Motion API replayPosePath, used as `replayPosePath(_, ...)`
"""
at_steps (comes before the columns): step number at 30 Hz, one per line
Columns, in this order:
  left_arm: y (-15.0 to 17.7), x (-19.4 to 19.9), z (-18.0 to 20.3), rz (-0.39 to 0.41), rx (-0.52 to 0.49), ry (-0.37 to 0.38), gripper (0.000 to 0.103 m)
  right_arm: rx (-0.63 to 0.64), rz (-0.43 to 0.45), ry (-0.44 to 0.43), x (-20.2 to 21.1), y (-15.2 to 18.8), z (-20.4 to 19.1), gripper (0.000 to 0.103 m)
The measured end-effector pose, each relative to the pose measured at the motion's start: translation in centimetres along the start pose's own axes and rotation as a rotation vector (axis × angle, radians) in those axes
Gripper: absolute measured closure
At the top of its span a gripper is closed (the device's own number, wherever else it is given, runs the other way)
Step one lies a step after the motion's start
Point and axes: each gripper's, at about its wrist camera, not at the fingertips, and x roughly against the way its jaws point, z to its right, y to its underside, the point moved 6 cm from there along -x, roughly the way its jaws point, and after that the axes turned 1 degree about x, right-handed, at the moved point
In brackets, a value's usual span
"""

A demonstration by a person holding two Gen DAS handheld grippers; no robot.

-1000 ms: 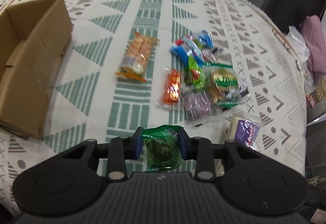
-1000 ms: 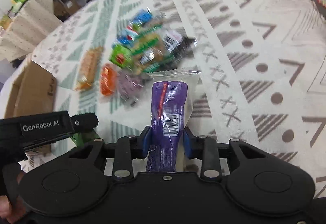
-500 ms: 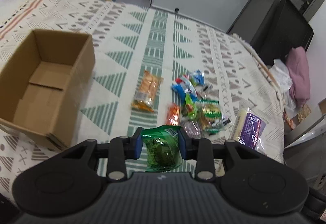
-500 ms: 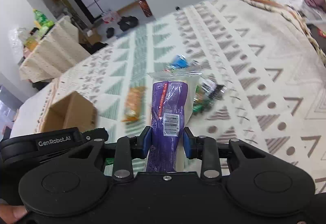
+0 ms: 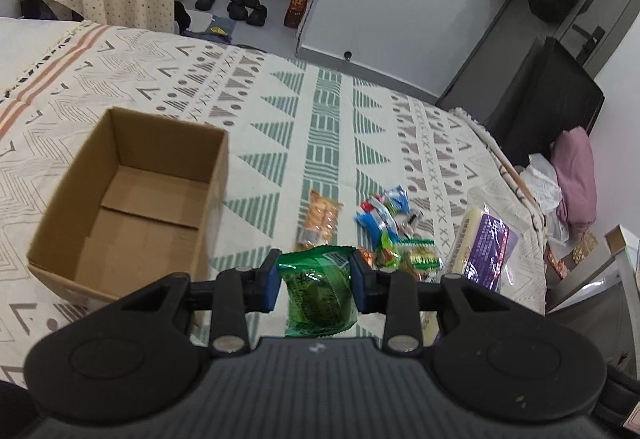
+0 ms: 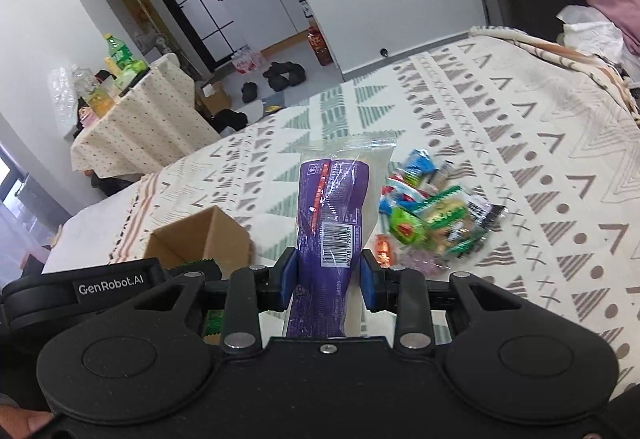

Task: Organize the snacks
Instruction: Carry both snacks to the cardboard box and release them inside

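My left gripper (image 5: 316,281) is shut on a green snack packet (image 5: 318,291), held above the patterned cloth just right of an open, empty cardboard box (image 5: 132,199). My right gripper (image 6: 327,279) is shut on a tall purple-and-clear snack bag (image 6: 336,223), which also shows at the right in the left wrist view (image 5: 482,251). A pile of mixed snack packets (image 5: 392,235) and an orange cracker pack (image 5: 320,217) lie on the cloth ahead. The pile also shows in the right wrist view (image 6: 432,215), with the box (image 6: 200,239) at the left behind the left gripper's body (image 6: 100,287).
The patterned cloth (image 5: 320,111) covers a wide surface. A black cabinet (image 5: 540,99) and pink fabric (image 5: 576,175) stand at the right edge. A dotted-cloth side table (image 6: 136,123) with bottles, and shoes (image 5: 244,5) on the floor, lie beyond the far edge.
Both grippers have risen and pulled back with their packets still held. The box has come fully into view, and more of the room shows beyond the cloth.
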Motion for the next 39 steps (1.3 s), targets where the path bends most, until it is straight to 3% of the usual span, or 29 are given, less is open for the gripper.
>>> replayPosePath(11,-2.7,1.7,-4.5,0.046,0.058,-0.007,0.069,0.055,0.017,-0.047,-0.9,-0.4,-5.3,0.071)
replayPosePath(22,-4.3,1.3,-10.7,0.062,0.140,-0.052,0.069,0.081,-0.020,-0.098,-4.1,0.2,-10.2,0.071)
replayPosePath(30,-4.5,-0.6,-15.5,0.031,0.214,-0.098,0.068,0.058,-0.074,-0.124,-7.3,1.1,-12.7,0.071)
replayPosePath(39,-4.1,-2.0,-17.5,0.008,0.251,-0.132,0.069,0.074,-0.115,-0.137,-9.9,1.8,-15.0,0.070)
